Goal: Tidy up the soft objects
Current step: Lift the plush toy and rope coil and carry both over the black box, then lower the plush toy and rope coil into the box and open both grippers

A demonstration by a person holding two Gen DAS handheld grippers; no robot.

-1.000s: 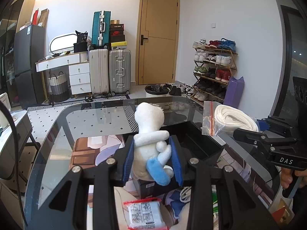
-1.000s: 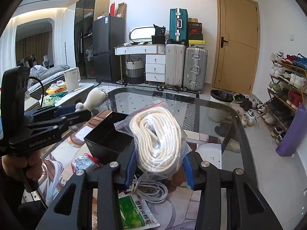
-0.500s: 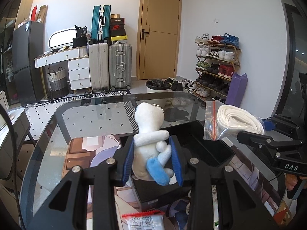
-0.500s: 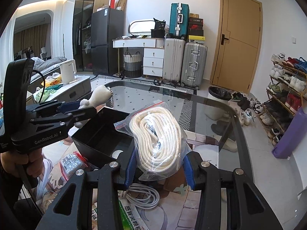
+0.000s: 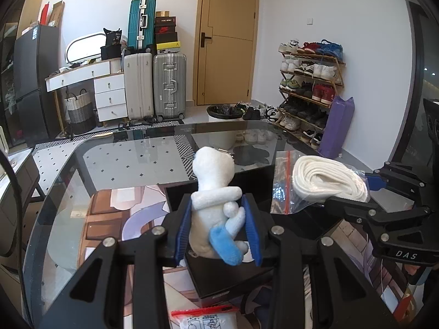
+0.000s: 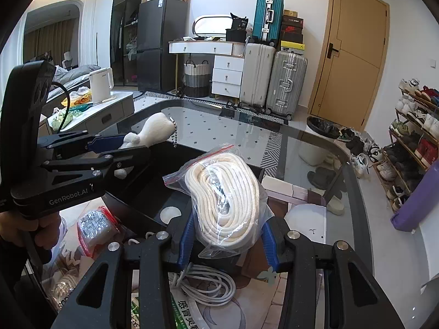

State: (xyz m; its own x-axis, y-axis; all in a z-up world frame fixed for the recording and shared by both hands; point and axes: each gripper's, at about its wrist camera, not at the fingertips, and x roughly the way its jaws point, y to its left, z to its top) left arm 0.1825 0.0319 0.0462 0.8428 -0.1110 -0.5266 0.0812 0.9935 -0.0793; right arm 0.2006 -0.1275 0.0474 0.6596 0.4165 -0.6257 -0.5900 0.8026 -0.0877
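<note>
- "DAS" is printed on the right gripper (image 5: 367, 183); "GenRobot.AI" on the left gripper (image 6: 120, 150).
- A white plush toy (image 5: 216, 205) is clamped by the left jaws.
- A bagged rope coil (image 6: 225, 200) is clamped by the right jaws.

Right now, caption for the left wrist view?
Left gripper clamps a plush toy above a black box; right gripper holds bagged rope alongside.
</note>
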